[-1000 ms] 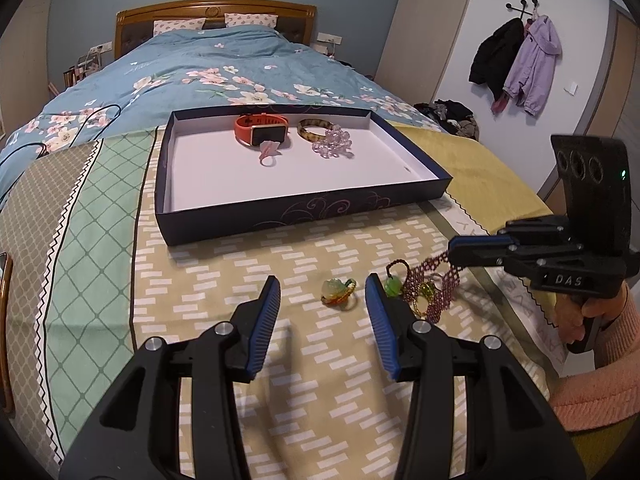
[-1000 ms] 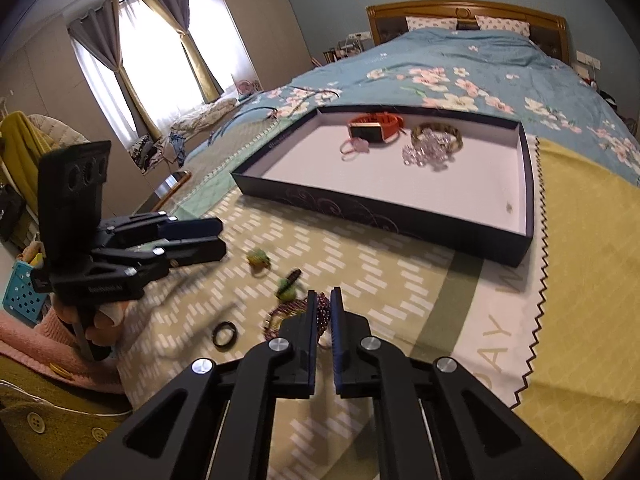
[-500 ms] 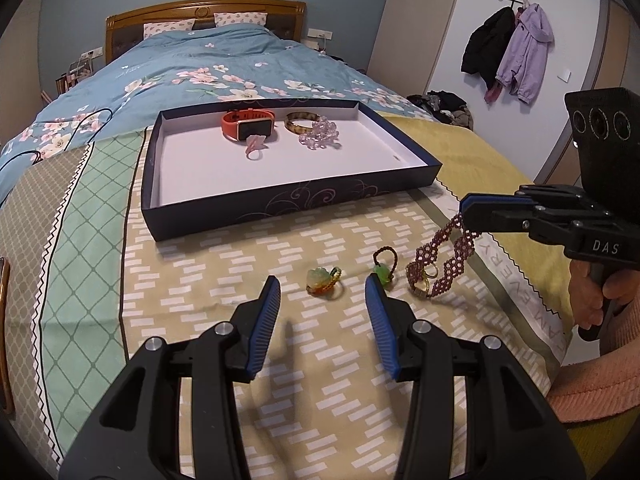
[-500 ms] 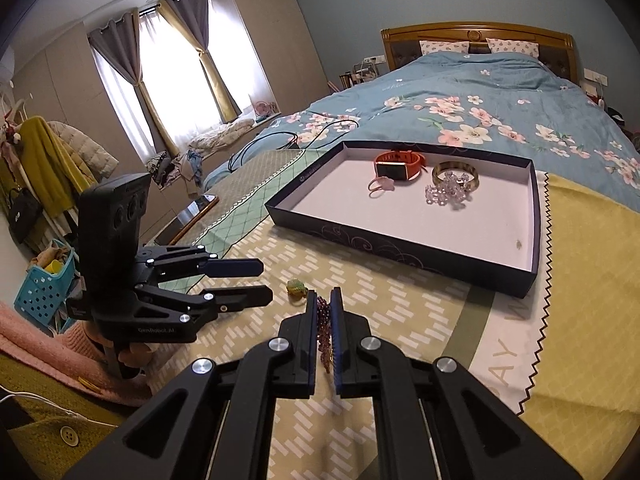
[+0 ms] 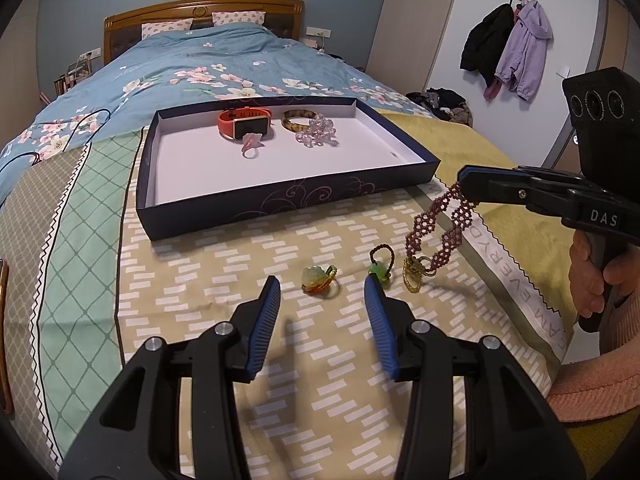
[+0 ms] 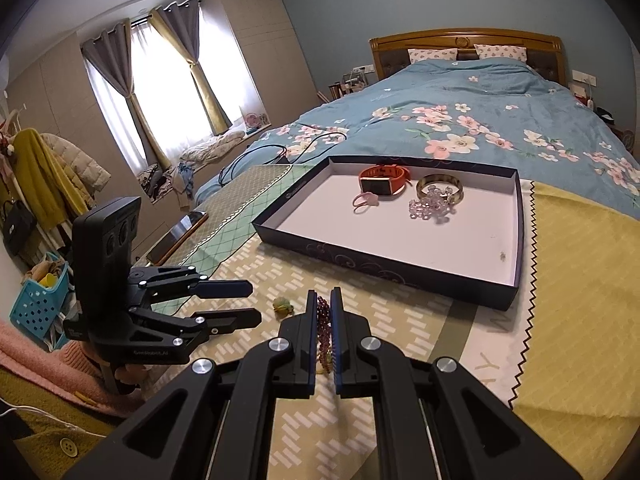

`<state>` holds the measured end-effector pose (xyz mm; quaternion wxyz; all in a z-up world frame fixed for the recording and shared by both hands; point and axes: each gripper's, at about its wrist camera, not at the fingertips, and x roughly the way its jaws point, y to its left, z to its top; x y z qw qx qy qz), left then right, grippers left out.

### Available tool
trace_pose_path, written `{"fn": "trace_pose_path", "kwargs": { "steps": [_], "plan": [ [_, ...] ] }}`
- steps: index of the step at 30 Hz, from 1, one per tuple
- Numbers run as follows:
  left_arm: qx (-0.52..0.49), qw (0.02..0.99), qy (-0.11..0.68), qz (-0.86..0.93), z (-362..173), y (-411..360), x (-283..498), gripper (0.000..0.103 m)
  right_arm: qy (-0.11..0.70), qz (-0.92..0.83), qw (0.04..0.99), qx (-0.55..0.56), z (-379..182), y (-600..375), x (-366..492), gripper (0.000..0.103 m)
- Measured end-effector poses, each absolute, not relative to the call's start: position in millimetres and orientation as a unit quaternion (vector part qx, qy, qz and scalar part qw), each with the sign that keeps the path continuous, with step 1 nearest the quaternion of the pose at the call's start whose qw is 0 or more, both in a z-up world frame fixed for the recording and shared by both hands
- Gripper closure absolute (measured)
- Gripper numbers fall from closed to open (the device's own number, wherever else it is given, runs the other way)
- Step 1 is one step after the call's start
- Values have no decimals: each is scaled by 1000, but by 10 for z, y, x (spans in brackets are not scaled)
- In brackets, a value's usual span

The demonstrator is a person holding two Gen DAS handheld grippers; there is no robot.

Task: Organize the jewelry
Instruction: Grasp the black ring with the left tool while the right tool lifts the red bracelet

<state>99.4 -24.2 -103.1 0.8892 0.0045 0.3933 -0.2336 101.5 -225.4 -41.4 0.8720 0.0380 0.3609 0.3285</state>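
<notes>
Right hand-held gripper (image 5: 464,176) pinches purple beaded bracelet (image 5: 440,228), dangling at frame right; tray (image 5: 280,200) lies up-left beyond. Left hand-held gripper (image 5: 322,292) half-open, empty, green ring (image 5: 318,278) just ahead.

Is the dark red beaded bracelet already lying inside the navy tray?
No, the dark red beaded bracelet hangs from the shut right claw, outside the navy cardboard tray.
</notes>
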Motion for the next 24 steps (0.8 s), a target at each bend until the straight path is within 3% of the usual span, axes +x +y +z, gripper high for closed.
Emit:
{"fn": "trace_pose_path", "kwargs": {
  "steps": [24],
  "plan": [
    [41,864,403,-299,-1066,-462,783,62,345,318,881,69,-371,-2357,1155,98]
  ]
}}
